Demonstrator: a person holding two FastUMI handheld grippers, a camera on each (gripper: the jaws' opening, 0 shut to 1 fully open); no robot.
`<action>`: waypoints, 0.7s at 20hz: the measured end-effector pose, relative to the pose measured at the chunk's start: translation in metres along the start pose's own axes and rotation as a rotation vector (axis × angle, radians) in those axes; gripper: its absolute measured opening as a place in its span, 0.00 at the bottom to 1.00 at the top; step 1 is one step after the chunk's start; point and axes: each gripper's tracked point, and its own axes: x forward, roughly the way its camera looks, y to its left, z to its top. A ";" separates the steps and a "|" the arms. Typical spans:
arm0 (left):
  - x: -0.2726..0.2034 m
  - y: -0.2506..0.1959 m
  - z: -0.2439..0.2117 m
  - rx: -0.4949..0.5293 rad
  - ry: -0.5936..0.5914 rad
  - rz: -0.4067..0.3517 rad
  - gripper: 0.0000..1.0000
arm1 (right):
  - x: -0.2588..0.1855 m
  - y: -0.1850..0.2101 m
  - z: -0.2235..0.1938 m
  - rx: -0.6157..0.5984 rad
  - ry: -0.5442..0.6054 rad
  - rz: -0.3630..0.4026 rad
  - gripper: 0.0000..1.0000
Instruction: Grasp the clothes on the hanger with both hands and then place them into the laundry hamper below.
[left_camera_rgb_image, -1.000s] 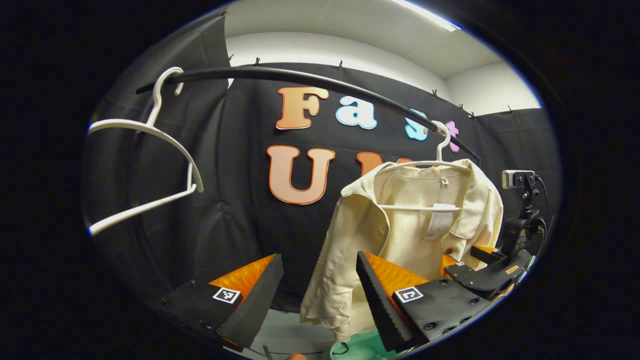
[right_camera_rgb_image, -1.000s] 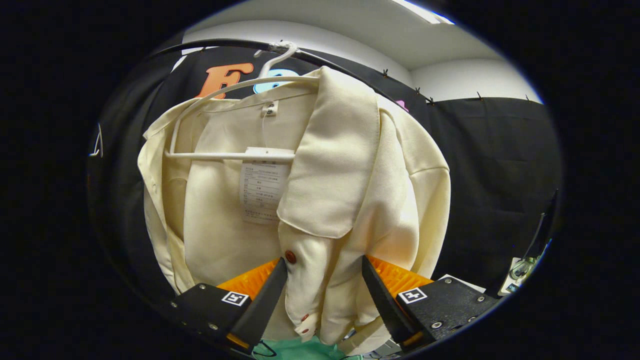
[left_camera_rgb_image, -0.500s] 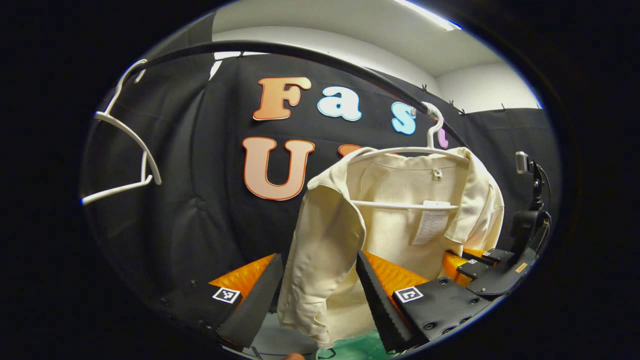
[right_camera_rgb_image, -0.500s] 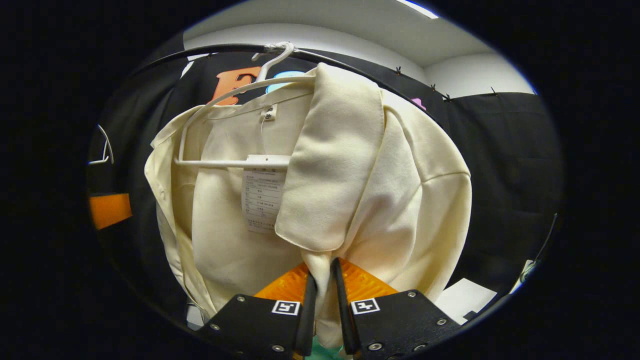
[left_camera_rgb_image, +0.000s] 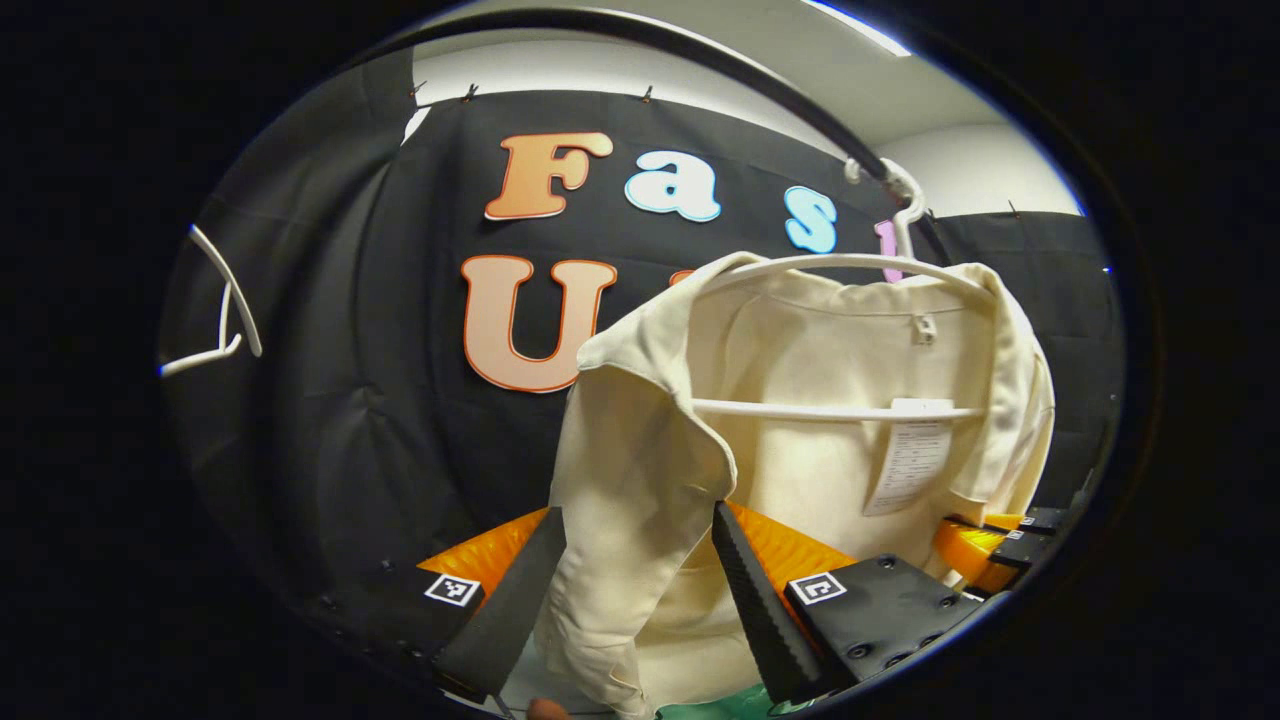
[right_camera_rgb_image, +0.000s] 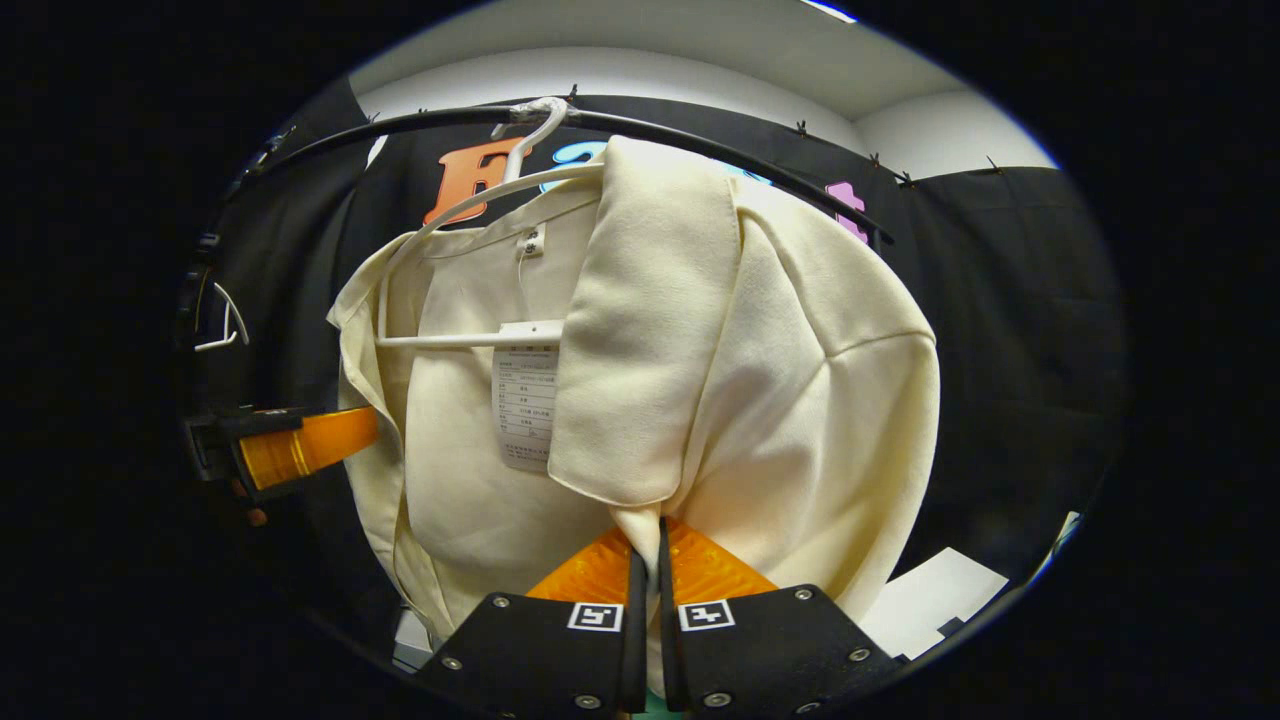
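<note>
Moved closer since a second ago: left gripper (left_camera_rgb_image: 630, 590), jaws wide, straddling cream shirt's (left_camera_rgb_image: 800, 440) left front edge, unclamped. Right gripper (right_camera_rgb_image: 648, 610) clamped tight on fabric below collar. Shirt on white hanger (right_camera_rgb_image: 520, 165), rail at 12 o'clock.

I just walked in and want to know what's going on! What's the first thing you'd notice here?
A big cream shirt hangs on a white hanger from a black rail, in the middle of both views. The right gripper is shut on the shirt's front edge, low down. The left gripper is open, with the shirt's other front edge hanging between its fingers.
</note>
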 end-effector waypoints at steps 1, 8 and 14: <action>0.004 0.001 -0.002 0.000 0.006 0.008 0.96 | -0.002 0.000 0.001 0.001 0.002 0.008 0.06; 0.012 0.006 -0.002 0.027 0.019 0.020 0.77 | -0.017 -0.002 0.006 -0.009 0.016 0.059 0.04; -0.001 0.008 -0.007 0.009 0.040 0.016 0.10 | -0.042 -0.010 0.022 0.005 -0.010 0.084 0.04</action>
